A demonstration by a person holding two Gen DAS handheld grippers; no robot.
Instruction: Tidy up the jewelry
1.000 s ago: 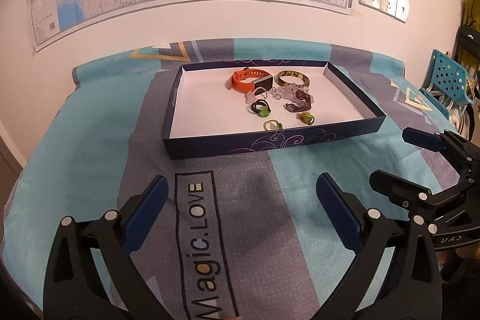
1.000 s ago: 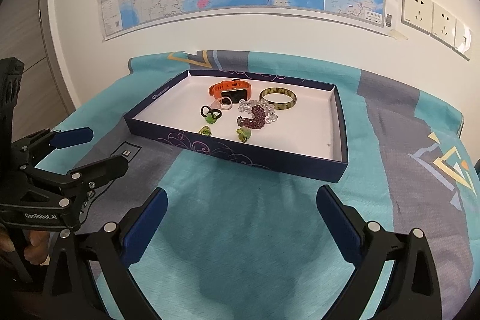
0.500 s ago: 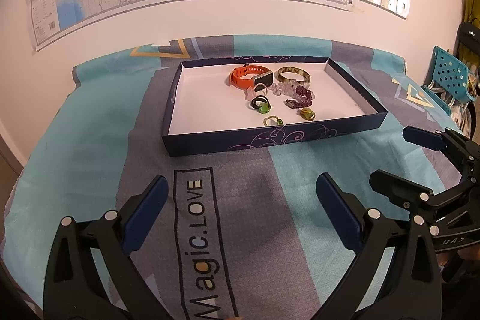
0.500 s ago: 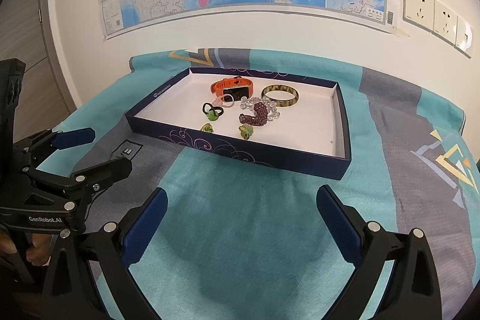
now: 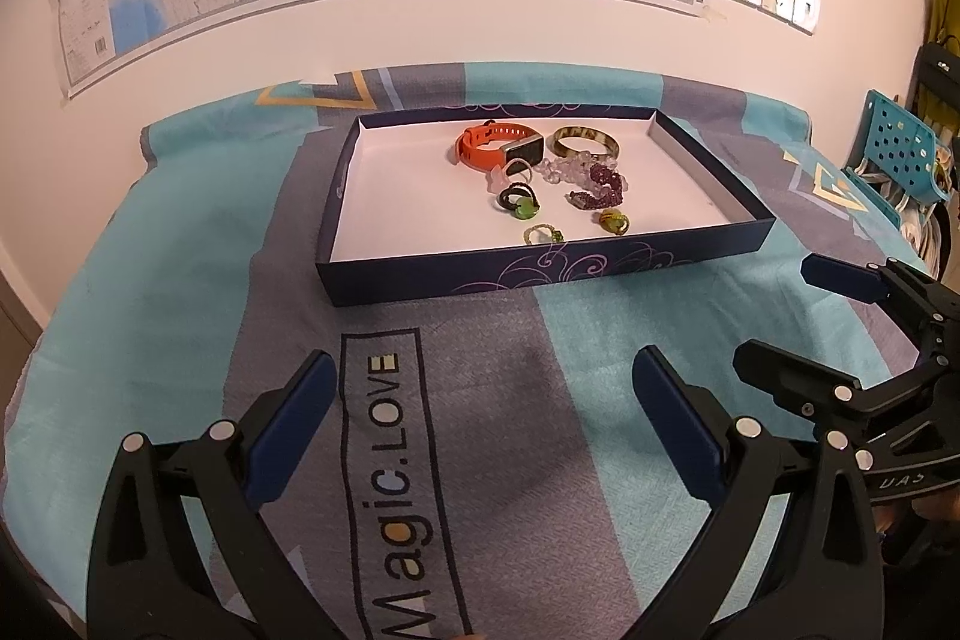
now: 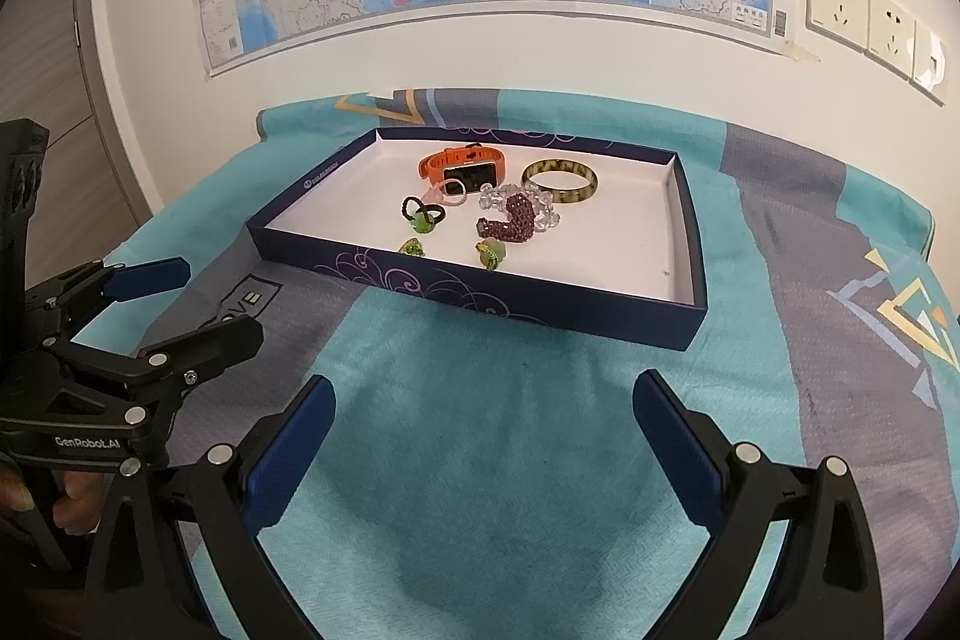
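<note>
The left gripper (image 5: 480, 418) hovers over the cloth-covered desk (image 5: 180, 280), jaws spread wide and empty. Ahead of it sits a shallow navy tray (image 5: 540, 268) with a white floor. Inside, toward the far middle, lie an orange smartwatch (image 5: 495, 147), a black hair tie with a green bead (image 5: 521, 202), a small green beaded ring (image 5: 542, 235), a maroon beaded bracelet (image 5: 600, 187) and a tortoiseshell bangle (image 5: 585, 142). The right gripper (image 6: 483, 424) hangs near the tray's front wall, jaws likewise released.
</note>
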